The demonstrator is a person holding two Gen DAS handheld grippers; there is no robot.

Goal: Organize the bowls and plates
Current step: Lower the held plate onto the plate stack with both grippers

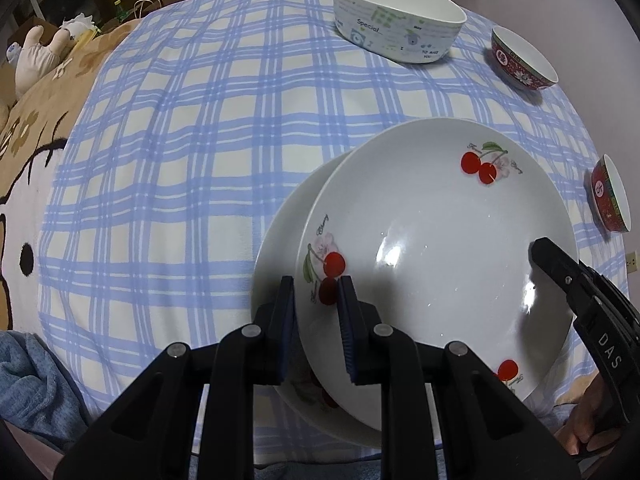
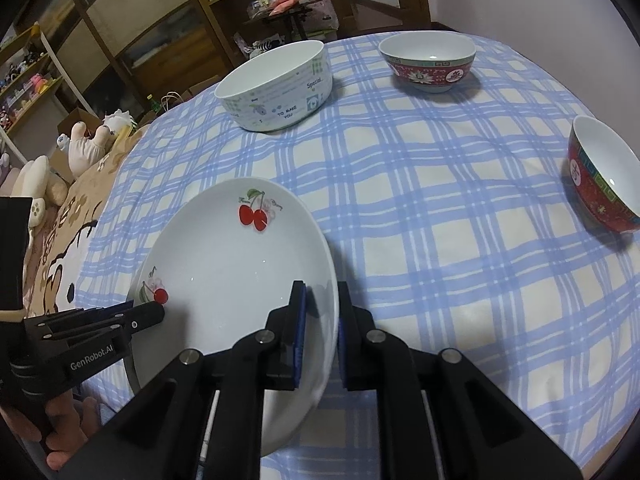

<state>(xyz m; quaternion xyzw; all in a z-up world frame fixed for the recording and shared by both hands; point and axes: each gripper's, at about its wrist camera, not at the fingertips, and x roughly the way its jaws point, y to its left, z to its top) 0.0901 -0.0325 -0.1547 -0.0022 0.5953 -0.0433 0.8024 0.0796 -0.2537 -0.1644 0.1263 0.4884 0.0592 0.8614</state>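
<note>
Leftmost, along the table's edge, a brown cartoon blanket (image 1: 36, 128) lies beside the blue checked tablecloth (image 1: 180, 152), with soft toys (image 1: 36, 56) at its far end. Near the front, the left gripper (image 1: 316, 300) is clamped on the left rim of the upper cherry plate (image 1: 440, 232), one blue pad under the rim and one inside the plate. That plate sits tilted and offset to the right over a lower cherry plate (image 1: 276, 240), whose white rim shows at the left; whether the two touch cannot be told. The right gripper (image 2: 322, 308) pinches the same upper plate on its right rim, its jaws nearly together with the rim between them, and its black finger reaches into the plate from the right in the left wrist view. Far behind the plates stands a large white printed bowl (image 1: 400, 24), empty. Right of it, at the far right of the cloth, is a small red patterned bowl (image 1: 524, 60). Nearer, at the right edge, stands a second red bowl (image 1: 610, 196).
</note>
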